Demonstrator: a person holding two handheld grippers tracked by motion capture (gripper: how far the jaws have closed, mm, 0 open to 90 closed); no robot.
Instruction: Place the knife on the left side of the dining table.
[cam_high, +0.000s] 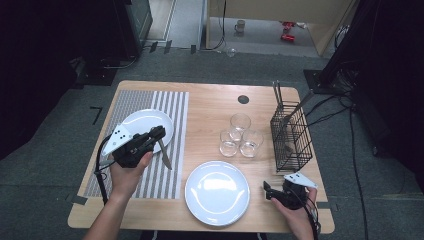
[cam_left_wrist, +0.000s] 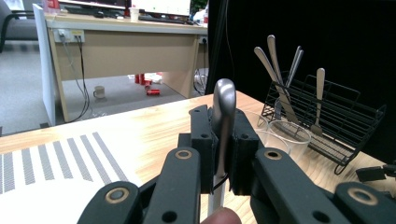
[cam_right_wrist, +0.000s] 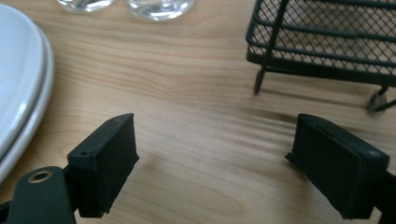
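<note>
My left gripper (cam_high: 159, 134) pinches a knife (cam_high: 164, 153), blade hanging over the striped placemat (cam_high: 165, 175) beside the far plate (cam_high: 145, 122). I should lower it slowly, probably flat. My right gripper (cam_high: 266, 190), right of the near plate (cam_high: 217, 192), is spread and holds nothing.

No text, label, brand, number or sign is readable on any thing here; all the surfaces are plain.

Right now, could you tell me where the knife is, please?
In the high view the knife is at the left, clamped in the left hand-held gripper, its blade pointing down over the striped placemat, beside the left plate.
</note>
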